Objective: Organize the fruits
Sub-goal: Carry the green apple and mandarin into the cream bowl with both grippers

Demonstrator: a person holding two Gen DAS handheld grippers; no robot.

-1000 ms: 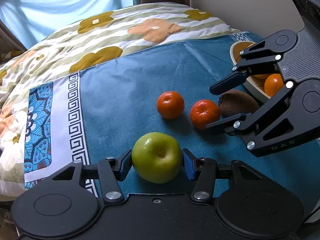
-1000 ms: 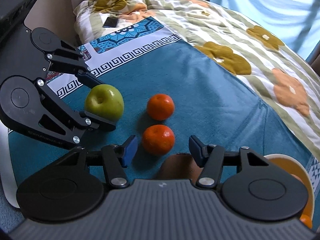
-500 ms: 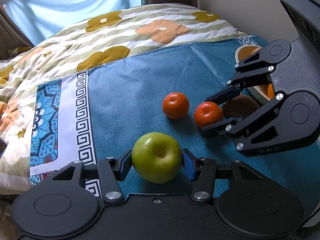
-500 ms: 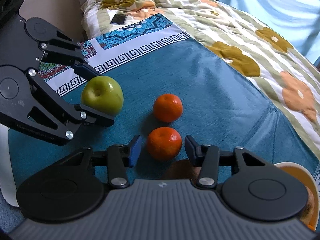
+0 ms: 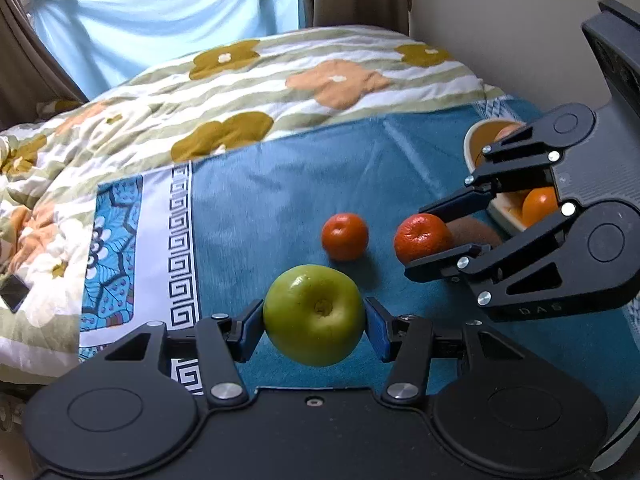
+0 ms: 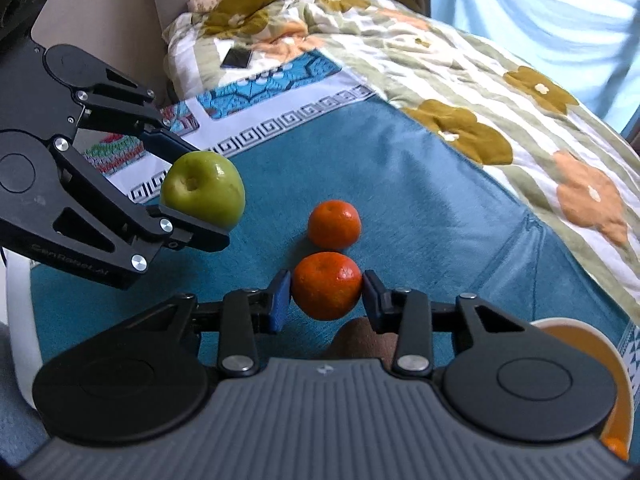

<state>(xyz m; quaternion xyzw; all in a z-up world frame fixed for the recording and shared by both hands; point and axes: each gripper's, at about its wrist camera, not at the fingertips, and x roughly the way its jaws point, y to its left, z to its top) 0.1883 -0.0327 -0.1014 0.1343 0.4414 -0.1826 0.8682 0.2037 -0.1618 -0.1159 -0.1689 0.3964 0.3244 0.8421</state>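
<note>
The left gripper (image 5: pixel 315 326) is clamped on a green apple (image 5: pixel 314 315), its blue pads pressing the fruit's 2 sides; in the right wrist view the apple (image 6: pixel 203 189) appears raised just off the teal blanket (image 5: pixel 280 192).

The right gripper (image 6: pixel 326 296) has just been closing its jaws, and its pads now touch both sides of a tangerine (image 6: pixel 327 285) that sits on the blanket. A second tangerine (image 6: pixel 334 224) lies free just beyond the gripped one, nearly touching it.

In the left wrist view a brown kiwi (image 5: pixel 474 232) rests right behind the gripped tangerine (image 5: pixel 422 237), partly hidden by the right gripper's fingers. Past it stands a cream bowl (image 5: pixel 474 148) holding orange fruit (image 5: pixel 540 205).

A floral quilt (image 5: pixel 280 80) covers the bed beyond the blanket, and a dark phone (image 6: pixel 237 57) lies on it.
</note>
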